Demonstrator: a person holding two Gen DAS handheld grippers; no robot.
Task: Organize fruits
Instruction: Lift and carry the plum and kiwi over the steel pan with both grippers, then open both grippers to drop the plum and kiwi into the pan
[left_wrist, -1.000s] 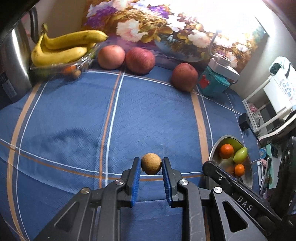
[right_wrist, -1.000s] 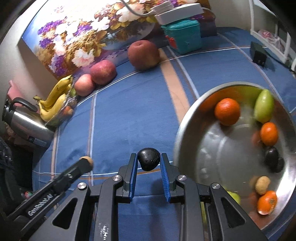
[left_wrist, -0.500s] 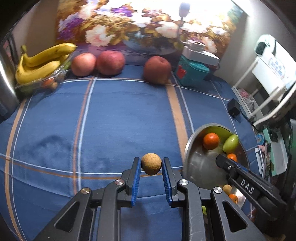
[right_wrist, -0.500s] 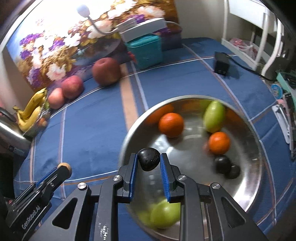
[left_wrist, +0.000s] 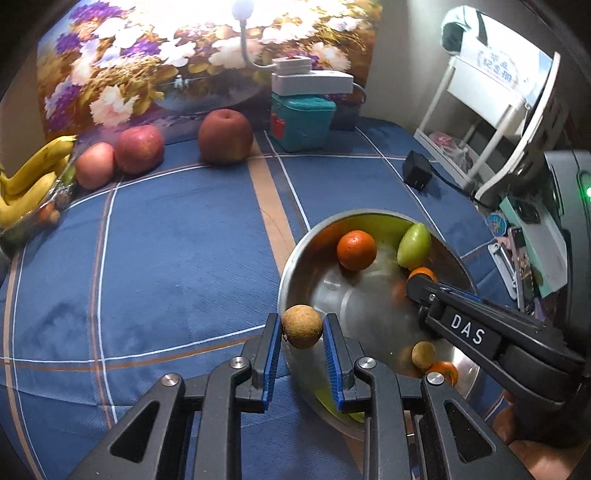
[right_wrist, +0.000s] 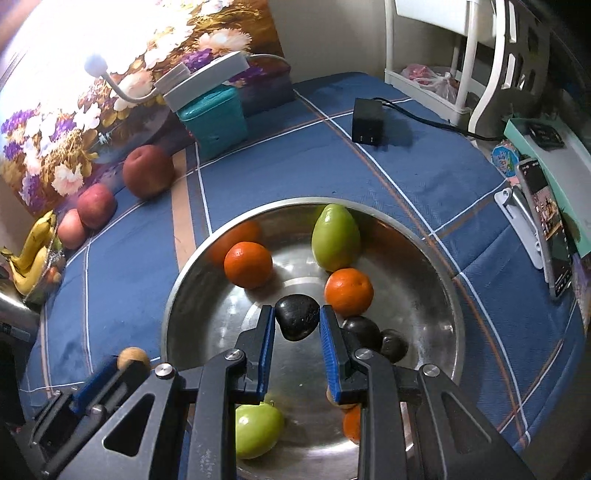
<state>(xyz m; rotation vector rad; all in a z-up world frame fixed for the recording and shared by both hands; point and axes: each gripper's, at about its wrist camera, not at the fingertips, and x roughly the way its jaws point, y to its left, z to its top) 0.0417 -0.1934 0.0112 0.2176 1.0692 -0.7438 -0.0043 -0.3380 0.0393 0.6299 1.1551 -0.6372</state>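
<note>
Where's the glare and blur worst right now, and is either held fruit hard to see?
Left wrist: painting blown out along the top, bowl interior smeared, brown fruit sharp. Right wrist: glare whites out the upper left, left gripper blurred at the lower left, black fruit crisp; fisheye bends both views' edges.

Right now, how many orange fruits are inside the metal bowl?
3 are visible in the metal bowl: one orange at the far left, one beside the green fruit, one partly hidden behind the right gripper. More may be hidden.
</note>
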